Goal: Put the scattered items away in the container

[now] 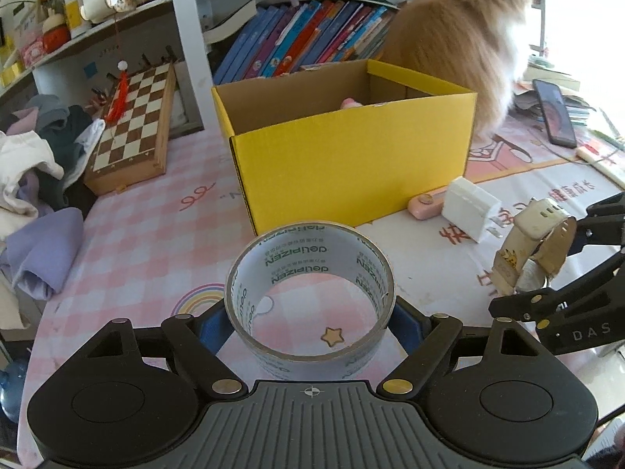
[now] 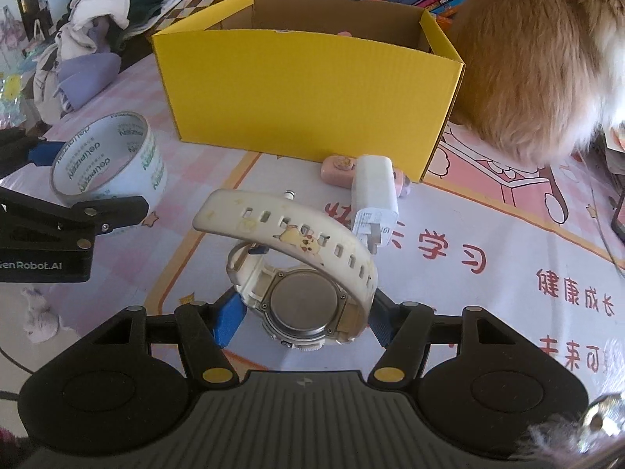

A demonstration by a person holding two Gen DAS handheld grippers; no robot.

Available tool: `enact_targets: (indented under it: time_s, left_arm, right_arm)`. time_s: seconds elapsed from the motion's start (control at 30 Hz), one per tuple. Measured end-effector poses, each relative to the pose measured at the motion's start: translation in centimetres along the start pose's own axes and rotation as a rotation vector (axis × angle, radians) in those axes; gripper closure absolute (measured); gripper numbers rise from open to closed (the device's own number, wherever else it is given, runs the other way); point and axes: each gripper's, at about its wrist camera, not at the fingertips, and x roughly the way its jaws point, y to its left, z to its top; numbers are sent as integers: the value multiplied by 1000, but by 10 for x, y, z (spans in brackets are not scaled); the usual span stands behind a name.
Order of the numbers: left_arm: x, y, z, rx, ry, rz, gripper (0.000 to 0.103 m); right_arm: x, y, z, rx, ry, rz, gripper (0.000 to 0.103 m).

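Two grippers, each holding one item above a pink checked, glossy surface. The left gripper (image 1: 310,318) has its jaws set wide on a round roll of clear tape (image 1: 310,297); the right gripper (image 2: 302,312) has its jaws narrower on a cream, perforated-strap watch (image 2: 297,273). Ahead stands the open yellow corrugated box (image 1: 351,156), a furry orange cat (image 1: 461,39) beside its far corner, and a white charger (image 2: 375,199) and pink case (image 2: 336,170) against its near wall.

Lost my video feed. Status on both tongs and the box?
Left tongs clamped on tape roll. Right tongs clamped on watch. Yellow box open ahead. Cat sitting behind it.
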Motion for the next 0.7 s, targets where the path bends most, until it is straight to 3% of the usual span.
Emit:
enact_targets:
  time_s: [0.3,0.7]
  left_arm:
    - [-29,-1,-3,15,-21,-48,19]
    - [-58,2,4,-2,-105,-74,19]
  right_arm:
    - [-19,6,-5,-18,26,23,41]
    - [-56,6,6,-6,-37,40,40]
